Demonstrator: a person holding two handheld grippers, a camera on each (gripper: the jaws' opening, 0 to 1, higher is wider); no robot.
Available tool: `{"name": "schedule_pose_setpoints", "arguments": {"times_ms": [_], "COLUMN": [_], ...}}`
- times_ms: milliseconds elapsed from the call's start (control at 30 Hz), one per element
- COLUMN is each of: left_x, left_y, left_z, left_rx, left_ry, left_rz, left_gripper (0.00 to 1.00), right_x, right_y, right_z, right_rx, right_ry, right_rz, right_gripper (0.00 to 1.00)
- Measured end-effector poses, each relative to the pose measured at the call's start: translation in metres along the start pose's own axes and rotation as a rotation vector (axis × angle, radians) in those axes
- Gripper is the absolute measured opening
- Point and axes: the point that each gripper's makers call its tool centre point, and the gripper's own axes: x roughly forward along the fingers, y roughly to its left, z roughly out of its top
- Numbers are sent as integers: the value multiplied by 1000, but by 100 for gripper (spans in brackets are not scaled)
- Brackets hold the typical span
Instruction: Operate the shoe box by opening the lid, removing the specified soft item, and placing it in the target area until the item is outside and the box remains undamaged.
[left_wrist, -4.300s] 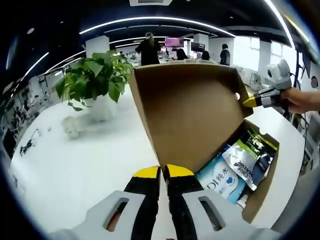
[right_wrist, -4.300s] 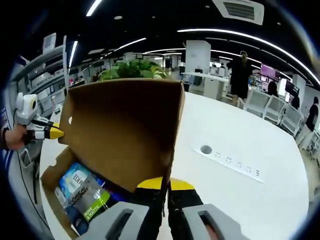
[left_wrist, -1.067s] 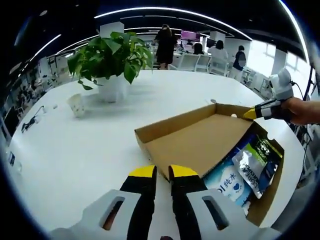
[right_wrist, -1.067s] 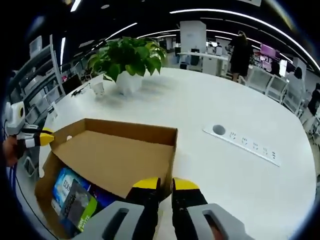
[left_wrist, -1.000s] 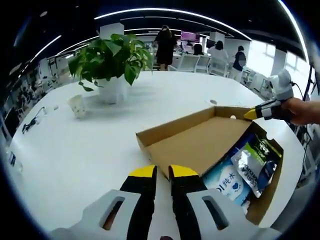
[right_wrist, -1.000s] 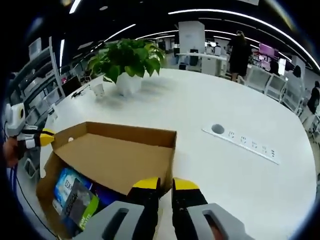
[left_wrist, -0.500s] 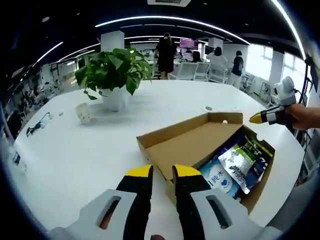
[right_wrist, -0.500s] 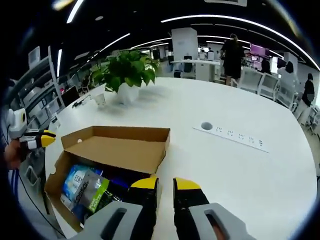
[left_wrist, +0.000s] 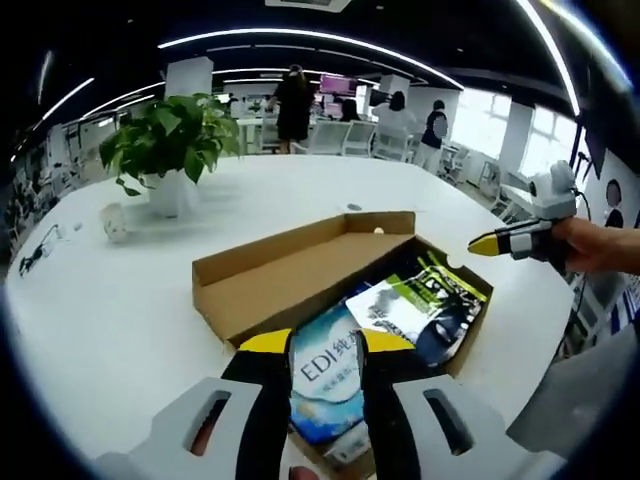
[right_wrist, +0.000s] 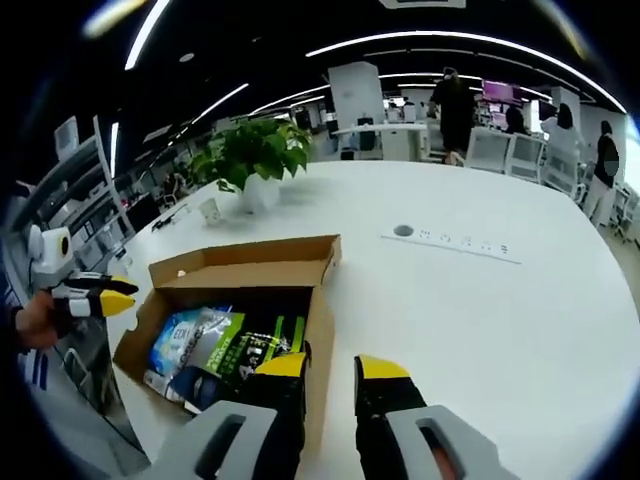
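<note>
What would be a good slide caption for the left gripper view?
Left gripper, jaws apart, above an opened shoe box of soft packets on a white table.

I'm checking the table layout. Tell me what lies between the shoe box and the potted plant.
Bare white tabletop lies between the shoe box and the potted plant, in the right gripper view.

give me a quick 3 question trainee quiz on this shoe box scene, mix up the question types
1. True or false: the shoe box lid is closed.
2. Multiple choice: what stands on the white table beyond the box? A) a potted plant B) a kettle C) a laptop
3. Fill in: the blue and white pack lies ____ the box.

Key: 1 false; 2 A; 3 inside. Neither the left gripper nor the right gripper holds anything.
</note>
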Motion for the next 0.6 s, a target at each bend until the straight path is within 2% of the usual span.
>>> {"name": "schedule_pose_setpoints", "arguments": {"times_ms": [100, 167, 233, 367, 500, 600], "left_x": [8, 12, 18, 26, 33, 40], "left_y": [-13, -23, -31, -41, -50, -49], "left_z": [-8, -20, -26, -36, -46, -55], "left_rx": [-25, -56, -86, -114, -197, -195], "left_ry": [37, 96, 115, 143, 167, 183], "left_rz": [-41, -67, -99, -123, -161, -161], "left_gripper": [25, 25, 27, 28, 27, 27], "right_x": [-6, -12, -18, -26, -32, -35], "right_y": [0, -1, -1, -1, -6, -5], "right_z": [-5, -9, -14, -23, -28, -33], "right_rx": [10, 19, 32, 39, 66, 72], "right_ry": [-3, -8, -10, -9, -29, -31], "right_rz": [-4, -7, -9, -13, -13, -11], "right_gripper": [14, 14, 14, 15, 14, 14]}}
